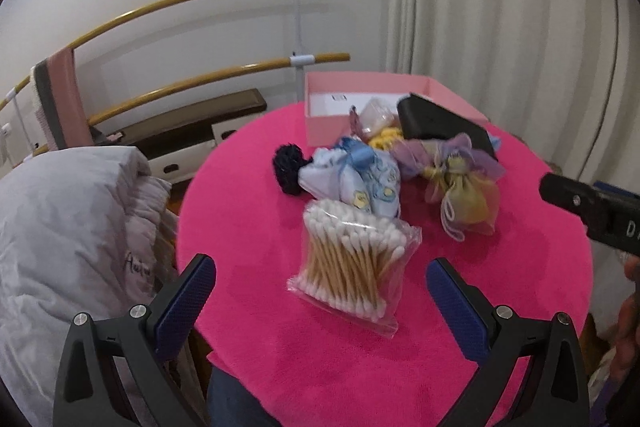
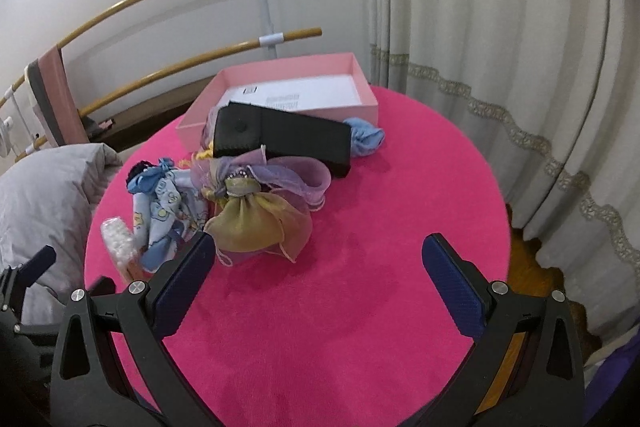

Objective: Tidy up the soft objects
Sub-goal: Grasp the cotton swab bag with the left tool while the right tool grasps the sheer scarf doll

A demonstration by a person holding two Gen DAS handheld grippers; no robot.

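The left tool point(image 1: 320, 277) hangs wide apart over the pink round surface point(image 1: 520, 247), its fingers flanking a clear bag of cotton swabs point(image 1: 352, 261) without touching it. The right tool point(image 2: 320, 257) is spread wide too, holding nothing. Behind the swabs lie a blue patterned cloth bundle point(image 1: 360, 179) and an organza pouch point(image 2: 256, 219) (yellowish, with purple frills) — beside a black case point(image 2: 280, 139) leaning on what looks like an open pink box point(image 2: 280, 83).
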